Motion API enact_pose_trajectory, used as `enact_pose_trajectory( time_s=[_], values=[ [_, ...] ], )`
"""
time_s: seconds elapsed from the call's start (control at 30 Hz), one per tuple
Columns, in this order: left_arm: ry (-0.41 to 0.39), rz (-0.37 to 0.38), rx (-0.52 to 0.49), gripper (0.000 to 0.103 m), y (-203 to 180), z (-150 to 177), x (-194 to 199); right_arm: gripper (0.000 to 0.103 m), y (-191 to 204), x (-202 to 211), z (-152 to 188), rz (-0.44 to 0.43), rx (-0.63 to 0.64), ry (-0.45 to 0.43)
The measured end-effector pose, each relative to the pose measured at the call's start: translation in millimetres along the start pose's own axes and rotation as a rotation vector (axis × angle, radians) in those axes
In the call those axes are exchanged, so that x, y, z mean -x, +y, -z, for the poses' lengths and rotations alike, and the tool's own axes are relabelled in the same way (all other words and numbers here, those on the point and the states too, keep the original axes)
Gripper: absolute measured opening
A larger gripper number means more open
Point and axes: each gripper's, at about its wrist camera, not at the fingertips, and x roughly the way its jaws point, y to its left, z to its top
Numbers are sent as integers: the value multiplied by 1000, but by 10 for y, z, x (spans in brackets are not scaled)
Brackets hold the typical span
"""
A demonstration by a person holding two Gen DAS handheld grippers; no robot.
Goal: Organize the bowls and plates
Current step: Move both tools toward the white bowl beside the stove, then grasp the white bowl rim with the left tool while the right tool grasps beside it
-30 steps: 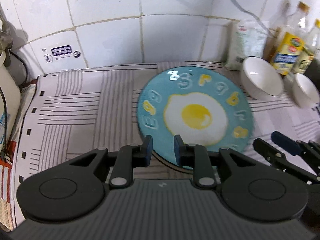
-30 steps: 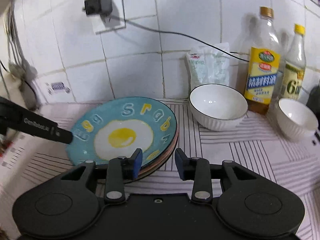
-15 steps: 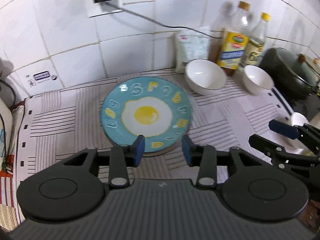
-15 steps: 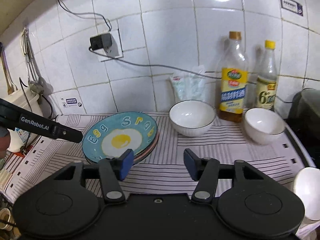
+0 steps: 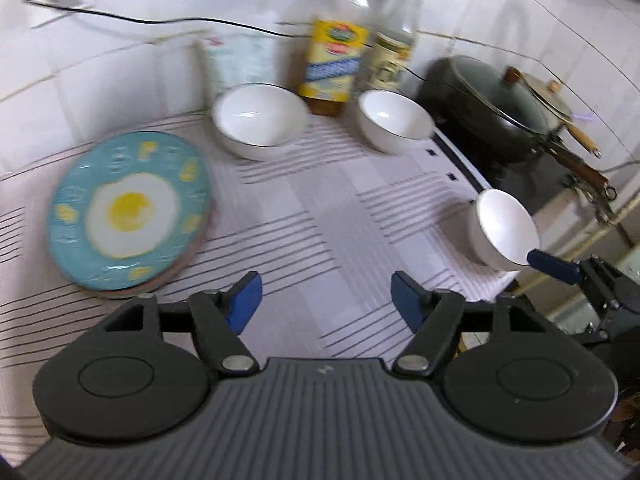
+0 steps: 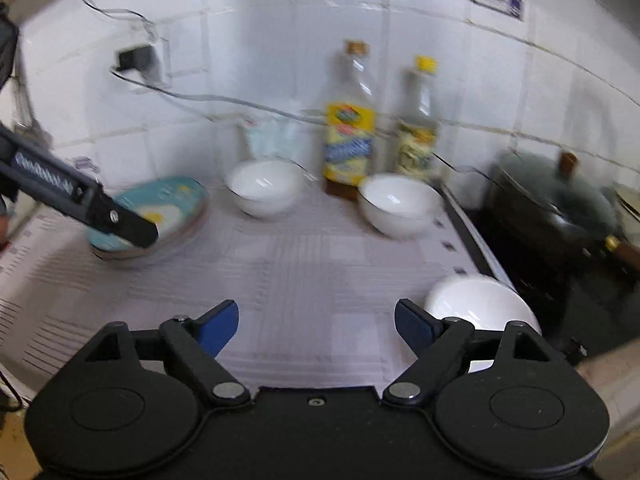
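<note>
Bare striped cloth (image 5: 320, 216) lies open mid-counter — plate stack (image 5: 128, 216) left, two bowls (image 5: 260, 120) and bottles (image 5: 332, 48) far, one bowl (image 5: 504, 232) right.

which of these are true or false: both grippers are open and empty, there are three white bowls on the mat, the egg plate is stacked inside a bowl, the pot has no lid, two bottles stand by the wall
1. Both grippers are open and empty. True: the left gripper and right gripper hold nothing.
2. Three white bowls are on the mat. True: back-left bowl, back-right bowl, near bowl.
3. The egg plate sits inside a bowl. False: it tops a plate stack on the striped mat.
4. The dark pot has no lid. False: a lid covers it.
5. Two bottles stand by the wall. True: yellow-label bottle, yellow-cap bottle.
</note>
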Motion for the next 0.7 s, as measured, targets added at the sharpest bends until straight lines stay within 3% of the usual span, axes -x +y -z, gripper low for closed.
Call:
enact_pose_trajectory(
  time_s=[0.23,0.5,0.7],
  values=[
    [13,104,-9,88,-415,-31,-536,94,-375,-180,352,80,-61,49],
    [20,192,-17,89,-811,-36,-1131,94,-649,-636,733,159,-110,45],
    [70,301,75,86,-965,-87,-1443,97,-814,-839,838,188,-170,-34]
  ],
)
